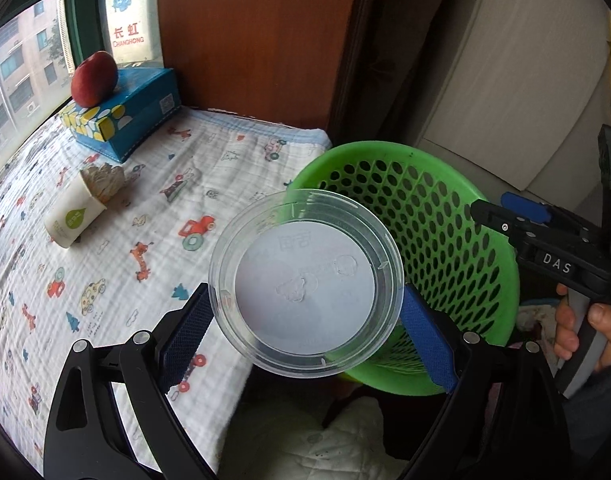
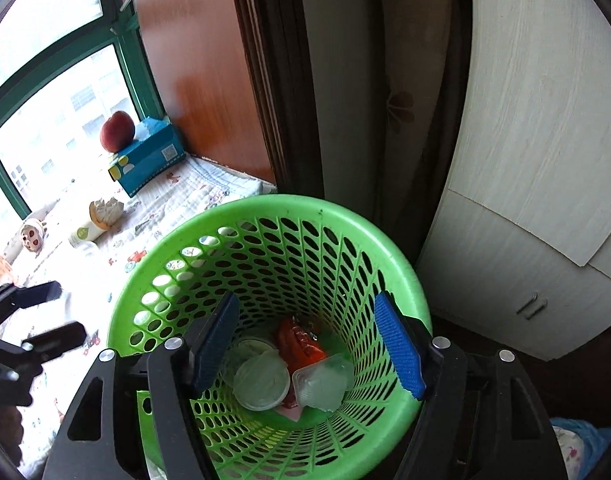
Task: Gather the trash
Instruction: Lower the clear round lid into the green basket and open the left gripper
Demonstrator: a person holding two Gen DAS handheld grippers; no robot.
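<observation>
Several bits of trash are already in the green basket (image 2: 401, 268): a clear lid, a clear cup w/ a lid, and a red wrapper (image 2: 301, 344) at the bottom, so I'd put the job past halfway. My left gripper (image 1: 305, 322) holds a clear plastic lid (image 1: 305, 284) between its jaws, blue pads pressing its rim on both sides, held in the air by the basket's near rim, not yet over the opening. My right gripper (image 2: 307, 346) hangs over the basket mouth w/ jaws wide apart and nothing between them.

Left to do, as I judge it: drop this lid in, then go back for the paper cup stuffed w/ crumpled paper (image 1: 83, 210) lying on its side on the printed cloth (image 1: 153, 184). Right wrist view also shows a small tube-like item w/ a cartoon face (image 2: 31, 236) further along the cloth; prob trash too, can't be sure. Apple (image 1: 94, 79) on the blue tissue box (image 1: 133, 116) looks like it stays.
</observation>
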